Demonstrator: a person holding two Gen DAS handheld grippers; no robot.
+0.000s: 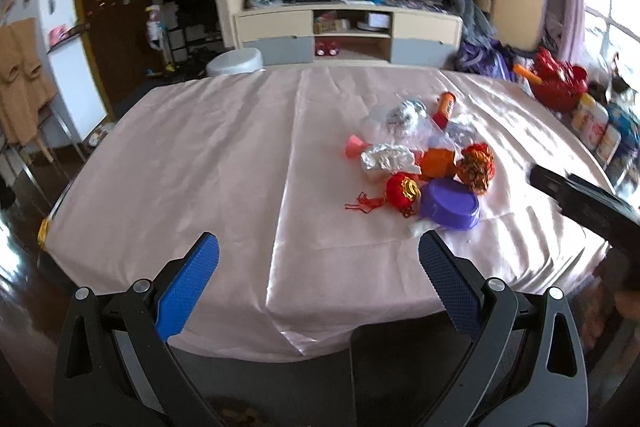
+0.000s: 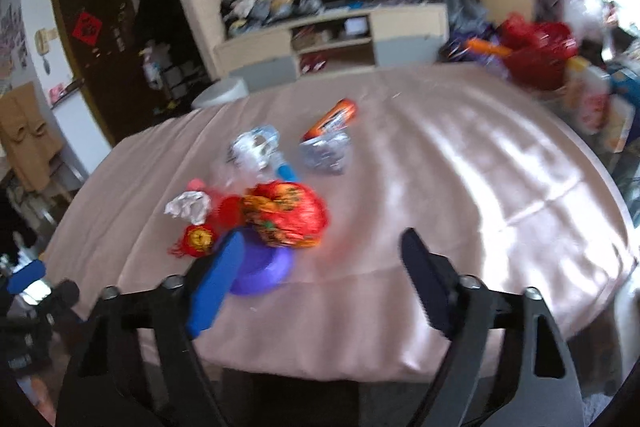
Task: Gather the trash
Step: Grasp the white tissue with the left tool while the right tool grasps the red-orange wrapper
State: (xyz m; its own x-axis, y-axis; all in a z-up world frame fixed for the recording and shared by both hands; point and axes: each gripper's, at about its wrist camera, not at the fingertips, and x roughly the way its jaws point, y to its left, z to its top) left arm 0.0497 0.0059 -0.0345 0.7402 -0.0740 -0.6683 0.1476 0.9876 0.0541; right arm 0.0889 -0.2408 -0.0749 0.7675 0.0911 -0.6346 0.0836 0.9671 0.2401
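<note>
While both jaws gape wide and empty, trash pile (image 1: 424,163) lies right of counter (image 1: 200,155) centre; right gripper (image 2: 320,267) nearer, left gripper (image 1: 320,267) back at near edge.

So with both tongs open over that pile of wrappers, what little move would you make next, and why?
Probably ease the right tongs forward and down onto the red-and-gold foil ball. Both tongs are open and empty, the ball sits on top of the pile just ahead of them, and the left tongs hang further back near the table edge.
</note>
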